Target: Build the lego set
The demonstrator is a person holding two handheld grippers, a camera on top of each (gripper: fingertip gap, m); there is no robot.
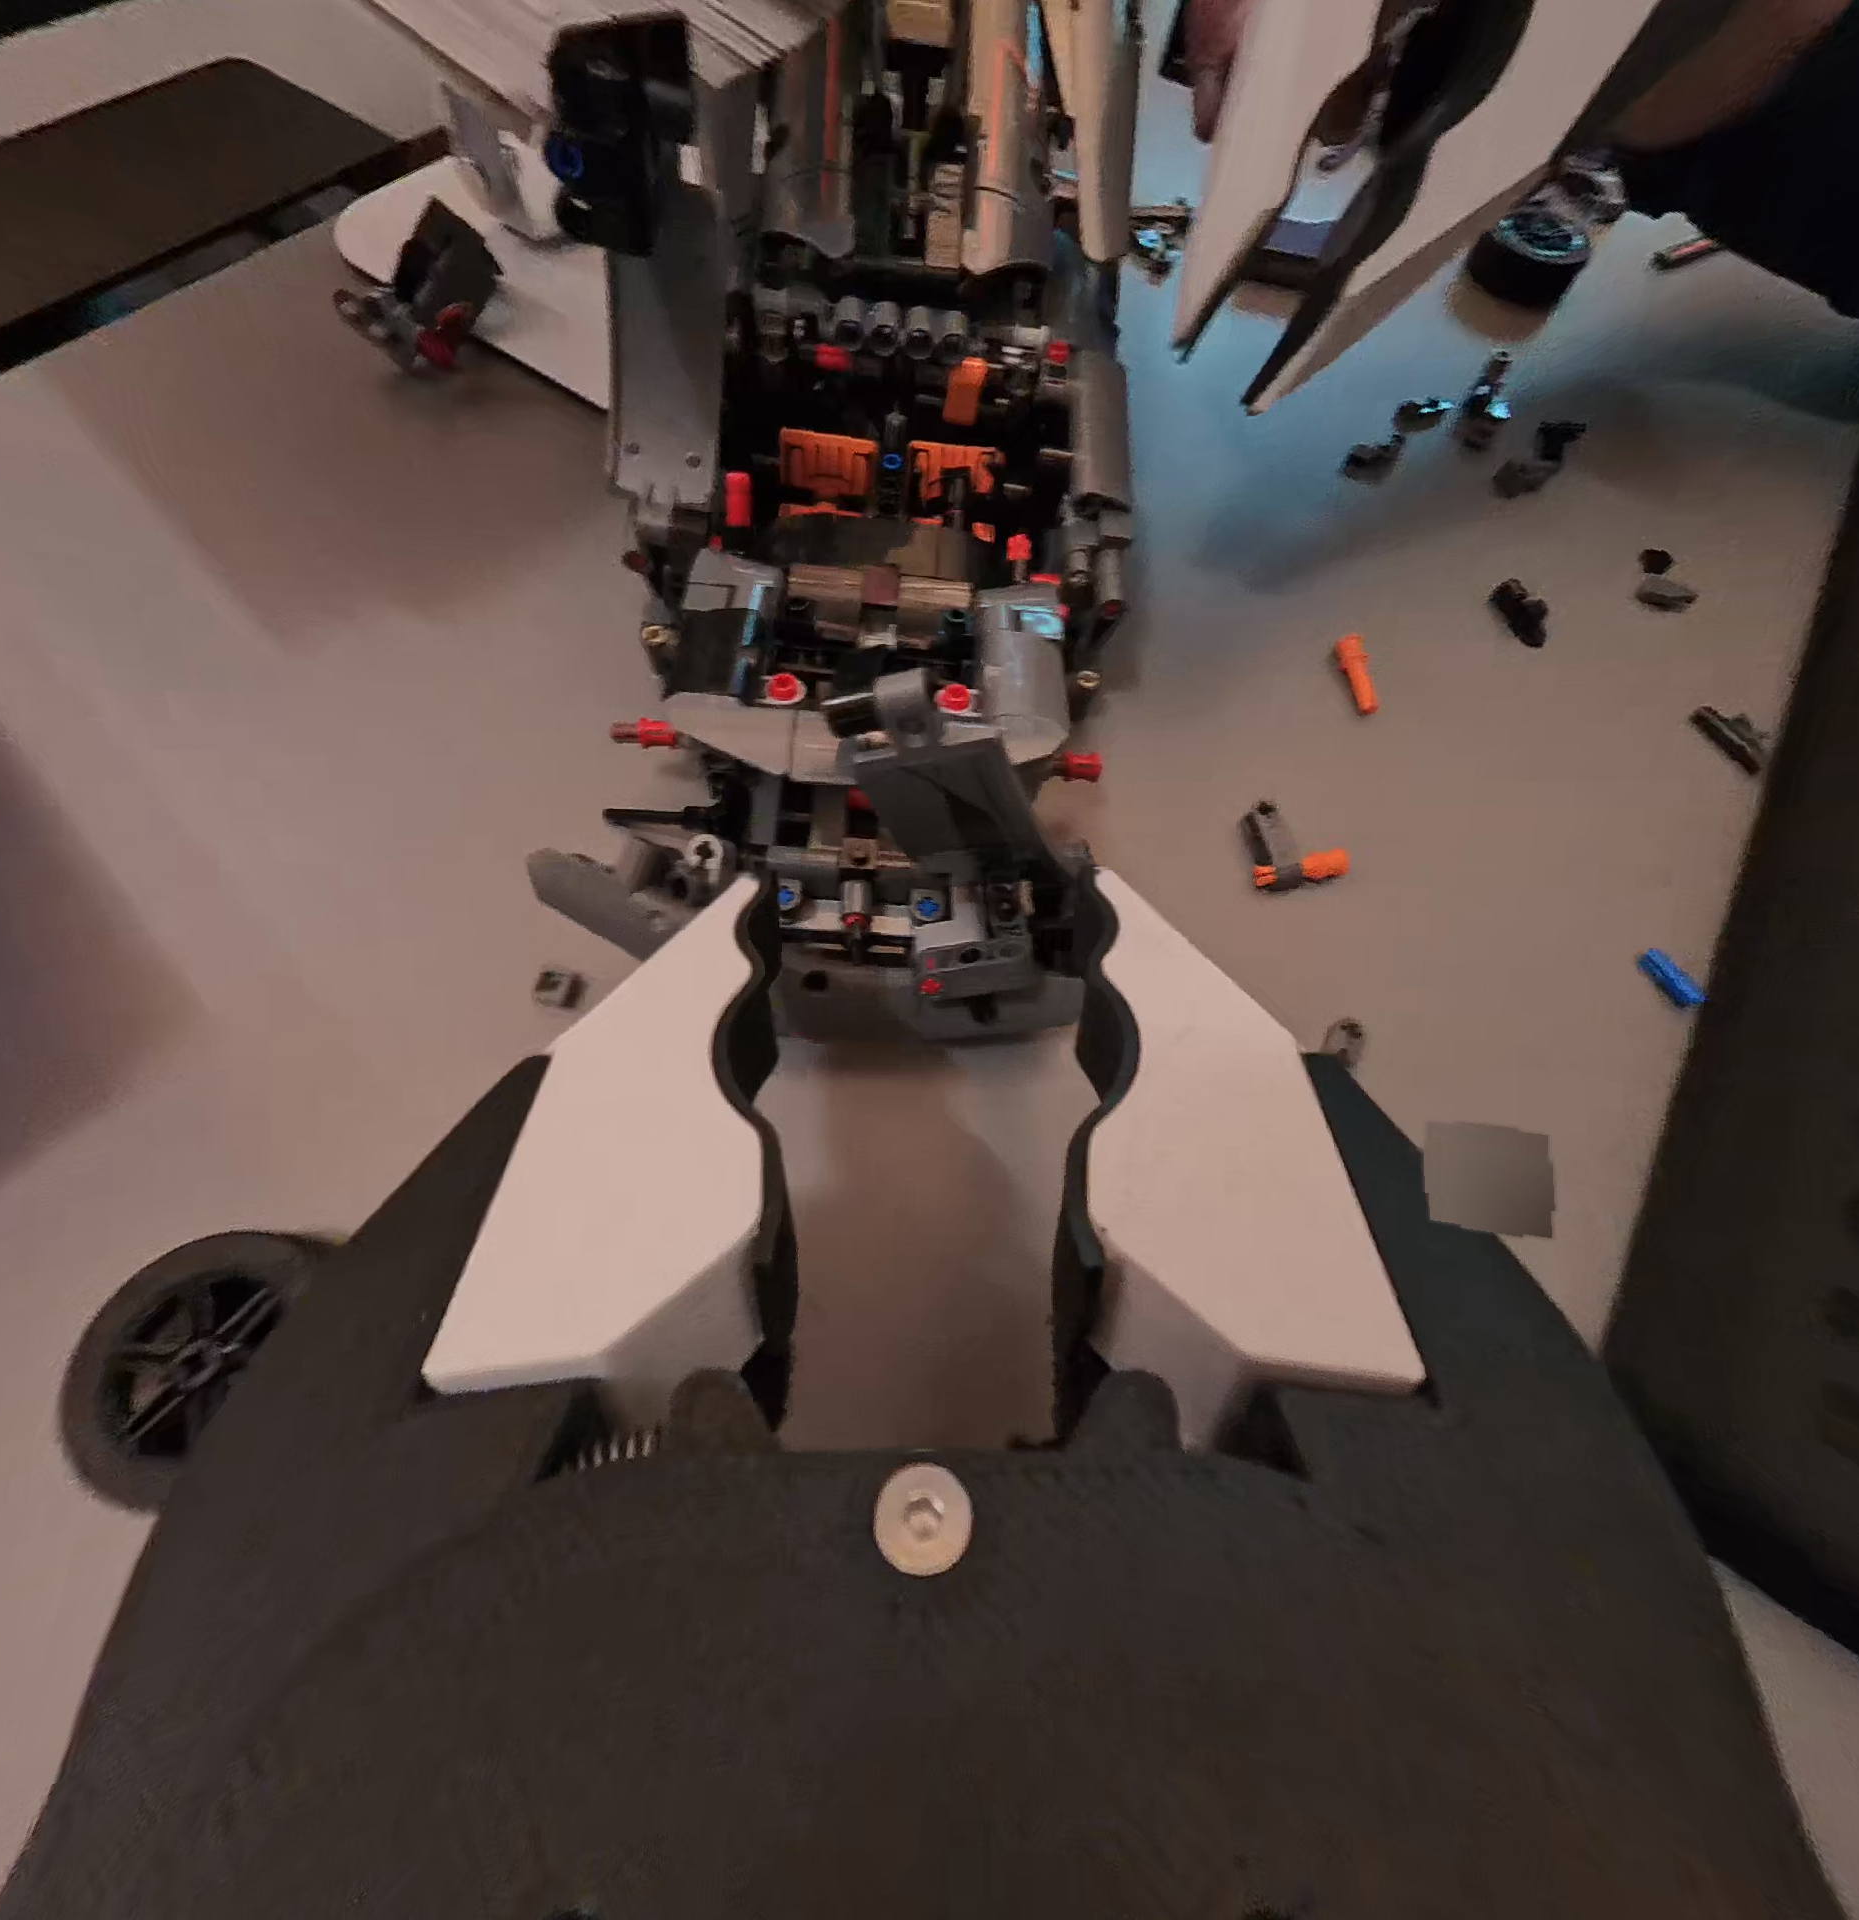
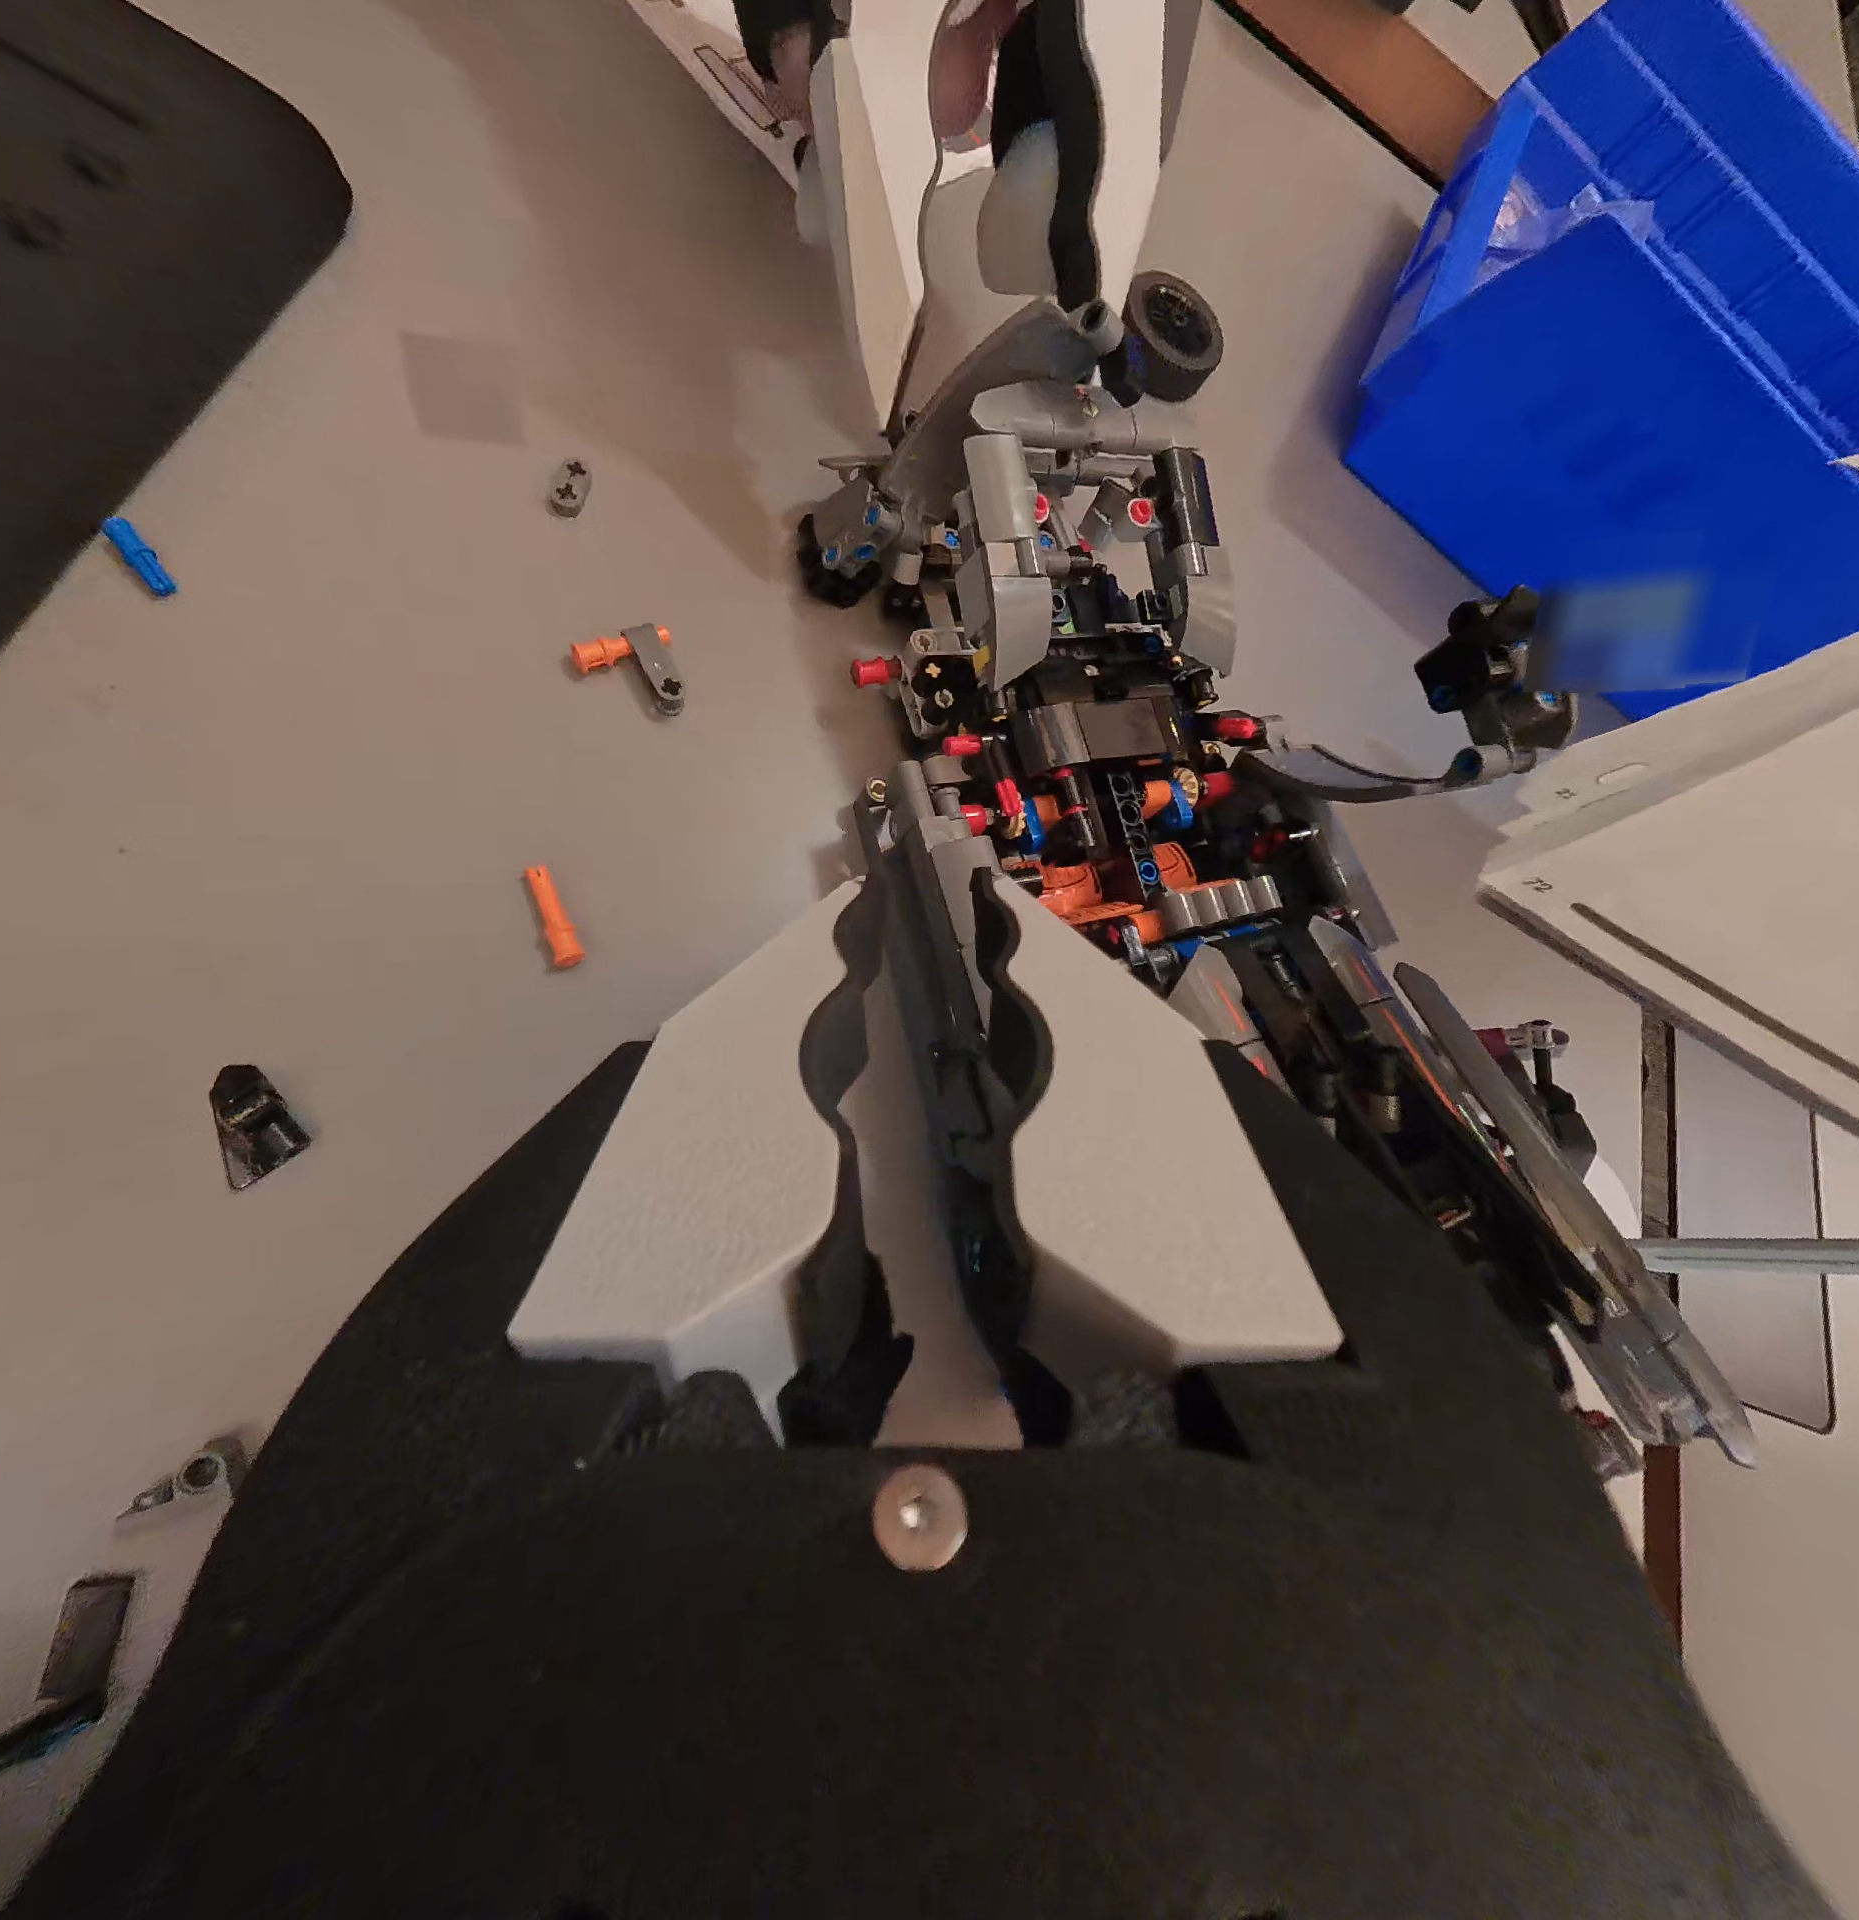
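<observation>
The half-built grey and black lego car (image 1: 883, 582) with orange and red parts lies lengthwise on the table. My left gripper (image 1: 925, 899) is open, and the car's front end sits between its fingertips. A dark grey panel (image 1: 940, 795) leans tilted on the car's nose. My right gripper (image 2: 927, 896) is shut on the grey side panel (image 2: 930, 831) of the car (image 2: 1091, 727). It also shows in the left wrist view (image 1: 1221, 374) at the upper right. The left gripper shows in the right wrist view at the top, by the car's front.
Loose orange pins (image 1: 1356, 673) (image 2: 553, 916), a blue pin (image 1: 1671, 979) and small black pieces (image 1: 1517, 611) lie right of the car. A wheel (image 1: 182, 1361) lies near left. A blue bin (image 2: 1652, 395), white boards (image 2: 1735, 914) and a black pad (image 2: 125, 260) border the area. The left gripper's tips are roughly 15 centimetres from the right gripper's. My left tips are roughly 12 centimetres from the wheel (image 1: 182, 1361). It is also in sight in the right wrist view (image 2: 1186, 319).
</observation>
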